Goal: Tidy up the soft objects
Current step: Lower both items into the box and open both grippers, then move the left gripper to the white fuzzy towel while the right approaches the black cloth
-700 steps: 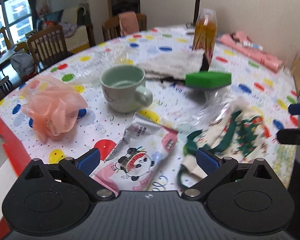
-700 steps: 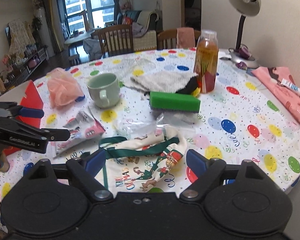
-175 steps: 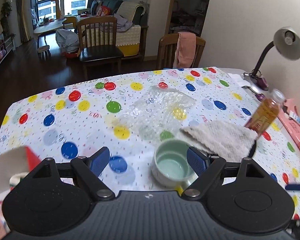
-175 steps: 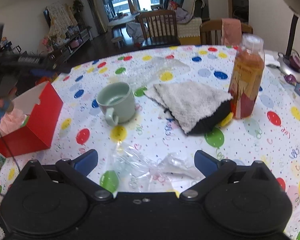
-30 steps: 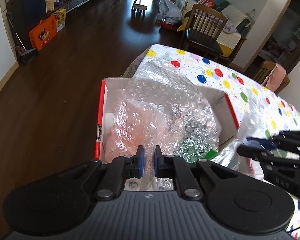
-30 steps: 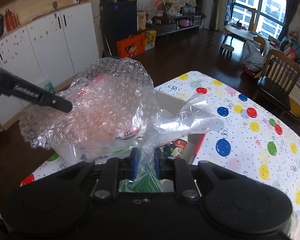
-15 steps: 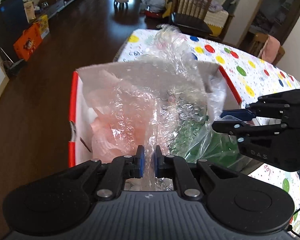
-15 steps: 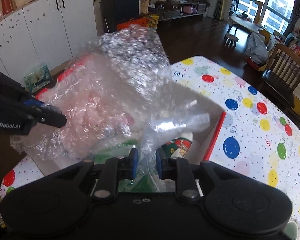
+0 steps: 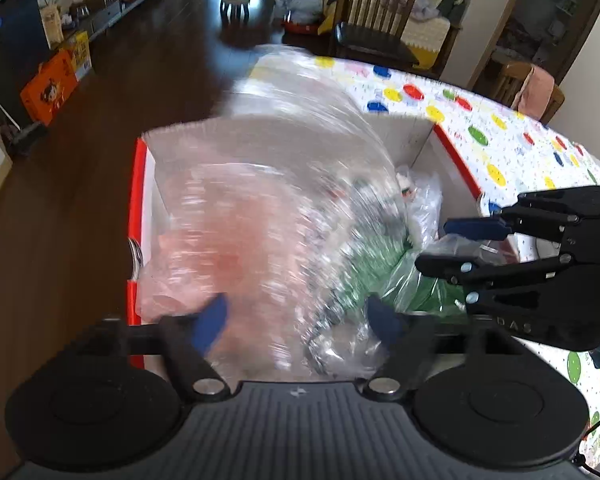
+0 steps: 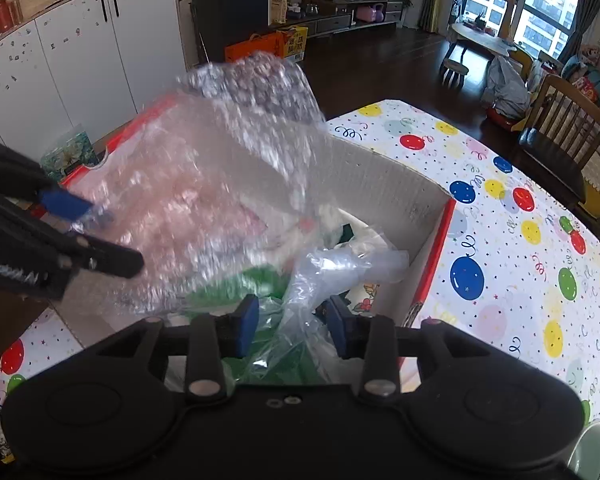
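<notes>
A red cardboard box (image 9: 137,216) (image 10: 436,252) stands at the table's corner, filled with soft things: a pink mesh puff, a green sponge (image 9: 376,268) and a printed cloth (image 10: 364,292). A sheet of bubble wrap (image 9: 284,184) (image 10: 220,184), blurred by motion, drops over the box. My left gripper (image 9: 298,318) is open just above the box, the wrap between its fingers. My right gripper (image 10: 292,326) is open over a clear plastic bag (image 10: 332,272) lying in the box. It also shows in the left wrist view (image 9: 456,244), at the box's right side.
The polka-dot tablecloth (image 10: 520,240) stretches right of the box. A pale green mug's rim (image 10: 592,452) shows at the lower right. Wooden chairs (image 9: 376,20) stand beyond the table. White cabinets (image 10: 80,52) and dark floor lie to the left.
Both grippers have opened and let go: the left released the bubble wrap, the right released the clear plastic bag. The wrap is falling into the box.
</notes>
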Demonstrator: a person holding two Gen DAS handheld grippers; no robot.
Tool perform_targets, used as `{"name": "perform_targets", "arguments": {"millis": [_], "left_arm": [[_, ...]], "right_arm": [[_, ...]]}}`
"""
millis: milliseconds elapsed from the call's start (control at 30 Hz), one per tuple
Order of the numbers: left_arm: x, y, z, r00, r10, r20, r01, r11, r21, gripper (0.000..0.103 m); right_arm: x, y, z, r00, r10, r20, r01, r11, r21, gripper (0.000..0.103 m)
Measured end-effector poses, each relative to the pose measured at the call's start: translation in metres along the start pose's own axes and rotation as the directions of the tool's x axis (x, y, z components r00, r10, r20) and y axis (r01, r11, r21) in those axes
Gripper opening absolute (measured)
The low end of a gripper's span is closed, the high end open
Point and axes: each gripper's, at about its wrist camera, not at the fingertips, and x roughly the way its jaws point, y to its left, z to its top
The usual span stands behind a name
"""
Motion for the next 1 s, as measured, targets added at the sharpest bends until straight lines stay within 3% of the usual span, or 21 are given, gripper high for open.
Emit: {"name": "perform_targets", "arguments": {"millis": [67, 467, 700, 1000], "left_arm": [[-0.005, -0.002, -0.002, 0.999, 0.006, 0.033, -0.006, 1.000, 0.009, 0.081], [-0.024, -0.009, -0.007, 0.998, 0.006, 0.068, -0.011, 0.998, 0.064, 0.081], [-0.046, -0.010, -0.013, 0.994, -0.002, 0.114, -0.007, 0.997, 0.081, 0.081], [-0.090, -0.029, -0.016, 0.968, -0.023, 0.248, 0.001, 0.996, 0.089, 0.084]], "right_arm": [[-0.001, -0.001, 0.000, 1.000, -0.003, 0.008, 0.003, 1.000, 0.002, 0.039], [-0.045, -0.006, -0.008, 0.995, 0.003, 0.099, -0.010, 0.998, 0.065, 0.064], [-0.083, -0.011, -0.023, 0.985, 0.019, 0.169, -0.040, 0.991, 0.124, 0.067], [-0.141, -0.020, -0.048, 0.961, 0.014, 0.275, -0.068, 0.980, 0.189, 0.084]]}}
